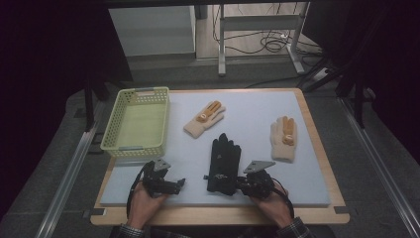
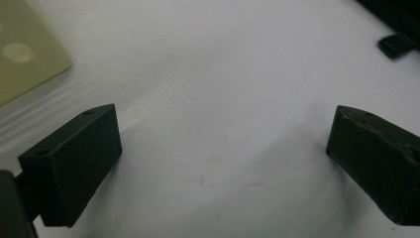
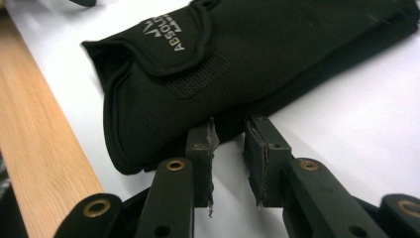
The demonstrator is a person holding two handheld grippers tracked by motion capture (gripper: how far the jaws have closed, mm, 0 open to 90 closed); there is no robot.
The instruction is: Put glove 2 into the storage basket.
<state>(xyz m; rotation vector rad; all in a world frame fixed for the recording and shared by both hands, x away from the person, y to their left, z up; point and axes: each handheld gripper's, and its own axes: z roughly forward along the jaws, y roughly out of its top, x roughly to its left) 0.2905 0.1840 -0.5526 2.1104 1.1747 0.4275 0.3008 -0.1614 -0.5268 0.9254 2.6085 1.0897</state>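
From above, a black glove (image 1: 224, 163) lies flat mid-bench, right of a green basket (image 1: 137, 121); the right gripper (image 1: 237, 184) sits at its cuff, the left gripper (image 1: 181, 182) beside it. The left gripper view shows wide jaws over bare mat. The right gripper view alone shows narrow, empty jaws touching the cuff edge (image 3: 148, 148). The glove looks soft and light, best pinched there.

My left gripper (image 1: 181, 182) faces bare mat; the green basket (image 1: 137, 120) blocks the surface's left edge. My right gripper (image 3: 229, 144) abuts the black glove (image 1: 224, 162).
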